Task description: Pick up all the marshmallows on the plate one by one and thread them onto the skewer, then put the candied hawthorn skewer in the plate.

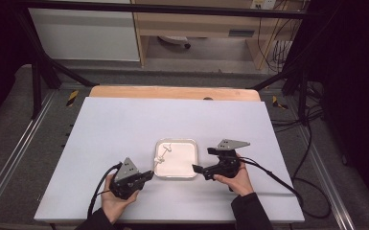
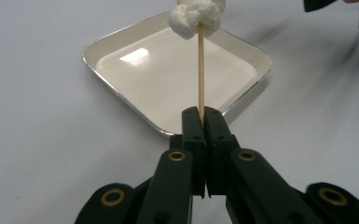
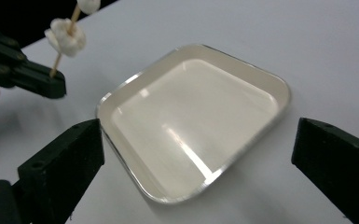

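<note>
On the left, the left tongs [image 2: 200, 122] are clamped tight on the bottom end of a thin wooden skewer [image 2: 200, 74], which points out over the near-left edge of the tray [image 2: 135, 95]. 2 white marshmallows [image 3: 67, 36] sit threaded near its far tip, hanging above the tray. The tray itself, shallow and white with a shiny rim, rests on the white counter [image 1: 120, 124] between both hands. Over on the right, the right tongs [image 3: 200, 154] stand wide apart with nothing between them, hovering just beside the tray's right edge.
</note>
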Tool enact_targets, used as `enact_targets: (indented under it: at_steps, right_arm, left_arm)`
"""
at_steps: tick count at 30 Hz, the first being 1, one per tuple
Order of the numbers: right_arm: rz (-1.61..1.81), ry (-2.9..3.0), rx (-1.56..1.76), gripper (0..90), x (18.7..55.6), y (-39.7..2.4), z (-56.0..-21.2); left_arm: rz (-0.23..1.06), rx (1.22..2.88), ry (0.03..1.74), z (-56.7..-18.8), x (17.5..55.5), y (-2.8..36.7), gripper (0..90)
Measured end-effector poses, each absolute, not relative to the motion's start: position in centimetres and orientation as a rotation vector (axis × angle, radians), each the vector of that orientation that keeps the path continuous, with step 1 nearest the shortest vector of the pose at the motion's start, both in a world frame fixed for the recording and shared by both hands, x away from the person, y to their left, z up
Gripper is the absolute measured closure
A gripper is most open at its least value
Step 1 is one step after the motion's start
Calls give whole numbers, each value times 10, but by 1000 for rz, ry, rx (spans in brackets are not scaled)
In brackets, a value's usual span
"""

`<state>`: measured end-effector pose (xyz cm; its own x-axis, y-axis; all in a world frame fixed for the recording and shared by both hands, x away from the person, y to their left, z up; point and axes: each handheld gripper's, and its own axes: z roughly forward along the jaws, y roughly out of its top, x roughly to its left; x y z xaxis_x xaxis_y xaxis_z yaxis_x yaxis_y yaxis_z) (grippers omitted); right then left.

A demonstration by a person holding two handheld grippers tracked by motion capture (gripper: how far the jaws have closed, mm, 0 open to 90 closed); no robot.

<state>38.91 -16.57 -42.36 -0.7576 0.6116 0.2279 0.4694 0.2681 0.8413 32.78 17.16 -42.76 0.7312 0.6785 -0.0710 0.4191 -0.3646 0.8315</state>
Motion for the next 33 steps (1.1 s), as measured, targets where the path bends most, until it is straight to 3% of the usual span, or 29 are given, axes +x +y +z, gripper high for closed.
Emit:
enact_targets:
  at_steps: [17, 33]
  right_arm:
    - [1402, 2300, 1111, 5, 371, -229, -437]
    - [1369, 2286, 1134, 6, 365, -246, -442]
  left_arm:
    - [301, 2087, 955, -415, 368, 138, 885]
    - [303, 2262, 1007, -434, 381, 100, 885]
